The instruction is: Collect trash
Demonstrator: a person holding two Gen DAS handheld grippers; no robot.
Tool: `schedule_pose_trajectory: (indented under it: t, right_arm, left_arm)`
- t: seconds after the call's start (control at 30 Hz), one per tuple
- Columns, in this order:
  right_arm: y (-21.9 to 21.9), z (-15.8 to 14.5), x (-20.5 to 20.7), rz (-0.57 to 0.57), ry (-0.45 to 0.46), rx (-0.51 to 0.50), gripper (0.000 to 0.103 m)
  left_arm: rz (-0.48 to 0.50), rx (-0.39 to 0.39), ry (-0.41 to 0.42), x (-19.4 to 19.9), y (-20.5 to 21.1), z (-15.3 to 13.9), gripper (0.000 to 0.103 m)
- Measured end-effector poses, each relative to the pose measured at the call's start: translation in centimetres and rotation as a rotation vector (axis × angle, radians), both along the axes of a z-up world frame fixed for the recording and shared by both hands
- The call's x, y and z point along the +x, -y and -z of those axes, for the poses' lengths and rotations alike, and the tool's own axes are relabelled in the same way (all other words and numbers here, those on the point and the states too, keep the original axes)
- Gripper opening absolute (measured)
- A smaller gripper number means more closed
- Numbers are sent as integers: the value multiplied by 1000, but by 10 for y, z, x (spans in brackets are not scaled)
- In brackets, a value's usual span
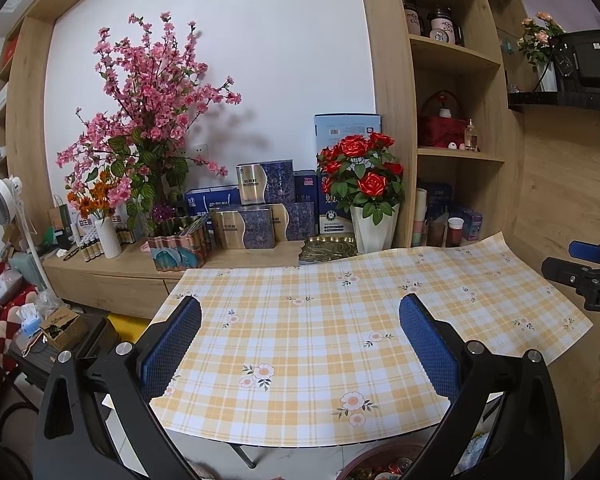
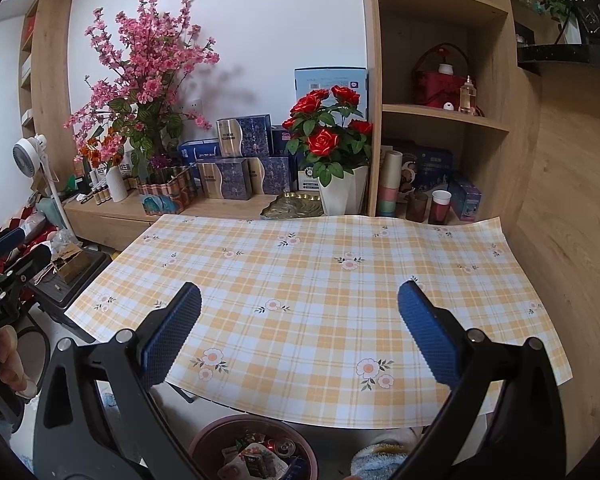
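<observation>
A table under a yellow plaid cloth with flower prints (image 1: 320, 344) (image 2: 320, 300) fills both views; no loose item shows on it. Below its near edge stands a round brown bin (image 2: 204, 440) holding wrappers, cans and packets (image 2: 260, 456); its rim (image 1: 364, 460) shows in the left wrist view too. My left gripper (image 1: 300, 344) hangs open over the cloth with nothing between its blue pads. My right gripper (image 2: 300, 332) is open over the cloth as well, holding nothing. Each gripper appears at the edge of the other's view, as the right gripper (image 1: 588, 272) and the left gripper (image 2: 4, 268).
A wooden sideboard (image 1: 112, 268) behind the table carries pink blossom branches (image 1: 156, 92), a white vase of red roses (image 1: 364, 184), blue gift boxes (image 1: 256, 216) and a green tray (image 1: 328, 248). Shelves (image 2: 440, 112) rise on the right. A fan (image 1: 4, 200) and clutter stand left.
</observation>
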State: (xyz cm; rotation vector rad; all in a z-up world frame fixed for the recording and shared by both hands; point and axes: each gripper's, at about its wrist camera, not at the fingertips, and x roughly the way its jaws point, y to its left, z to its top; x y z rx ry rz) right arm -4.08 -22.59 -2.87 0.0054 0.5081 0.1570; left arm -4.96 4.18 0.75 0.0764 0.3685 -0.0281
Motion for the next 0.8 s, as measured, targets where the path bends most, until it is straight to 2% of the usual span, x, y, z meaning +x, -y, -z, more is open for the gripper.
schedule_pose_trajectory:
  t: [0.8]
  right_arm:
    - [1, 4, -1, 10, -2, 14, 97]
  left_arm:
    - [-21, 23, -3, 2, 0, 3, 97]
